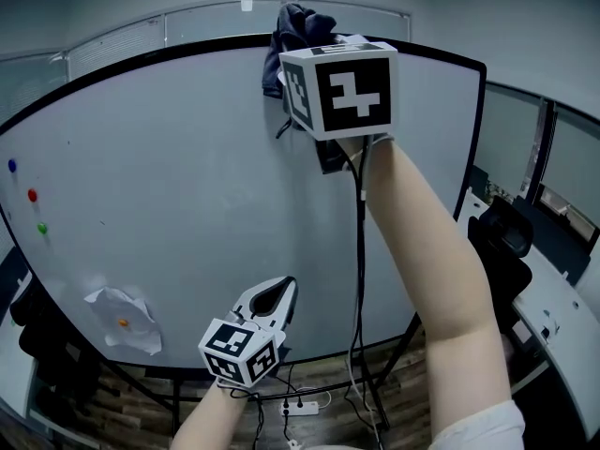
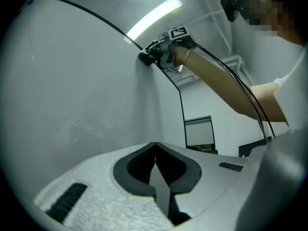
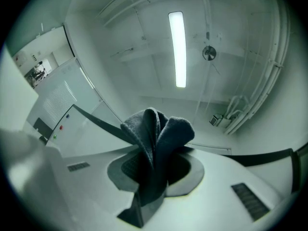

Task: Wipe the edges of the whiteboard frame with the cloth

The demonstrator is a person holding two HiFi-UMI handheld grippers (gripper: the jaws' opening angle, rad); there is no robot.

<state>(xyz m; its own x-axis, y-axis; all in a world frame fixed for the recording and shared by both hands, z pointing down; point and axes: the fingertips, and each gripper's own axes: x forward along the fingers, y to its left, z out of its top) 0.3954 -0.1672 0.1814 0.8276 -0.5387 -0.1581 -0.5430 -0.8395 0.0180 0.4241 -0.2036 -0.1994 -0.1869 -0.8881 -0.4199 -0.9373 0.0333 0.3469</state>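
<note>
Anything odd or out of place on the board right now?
Only the crumpled paper at the lower left of the whiteboard: it is wrinkled and hangs askew under an orange magnet. Nothing else stands out.

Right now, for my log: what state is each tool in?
Left tool: shut, holding nothing.
Right tool: shut on the cloth.

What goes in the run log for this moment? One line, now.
right gripper: jaws shut on cloth | cloth: at top edge of whiteboard frame | left gripper: jaws together, empty, held low
</note>
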